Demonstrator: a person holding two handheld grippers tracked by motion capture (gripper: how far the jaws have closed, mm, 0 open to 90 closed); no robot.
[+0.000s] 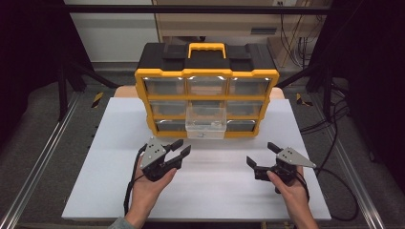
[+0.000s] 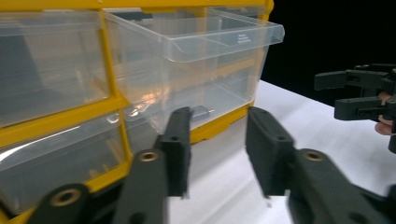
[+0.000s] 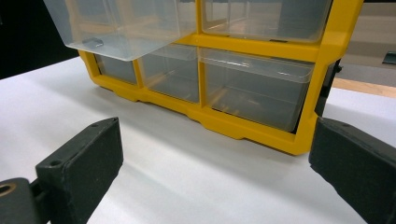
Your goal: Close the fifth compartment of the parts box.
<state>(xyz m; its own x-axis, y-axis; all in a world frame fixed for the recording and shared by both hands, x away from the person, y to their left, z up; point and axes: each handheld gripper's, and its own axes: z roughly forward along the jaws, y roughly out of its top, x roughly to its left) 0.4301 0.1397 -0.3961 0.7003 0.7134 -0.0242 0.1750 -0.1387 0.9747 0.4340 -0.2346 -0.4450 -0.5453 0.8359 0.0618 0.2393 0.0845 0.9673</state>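
Note:
A yellow and black organizer (image 1: 207, 90) with clear plastic drawers stands at the back of the white table top (image 1: 200, 191). Its middle drawer (image 1: 206, 123) is pulled out toward me and looks empty; it also shows in the left gripper view (image 2: 201, 56) and the right gripper view (image 3: 121, 28). My left gripper (image 1: 179, 147) is held just in front and left of that drawer, jaws narrowly apart with nothing between them (image 2: 217, 140). My right gripper (image 1: 261, 153) is open wide over the table to the right (image 3: 215, 154), empty, apart from the organizer.
The organizer has a yellow carry handle (image 1: 206, 47) on its black lid. Metal rails (image 1: 43, 157) run along both sides of the table, and cables (image 1: 334, 124) lie on the floor at the right. The other drawers are pushed in.

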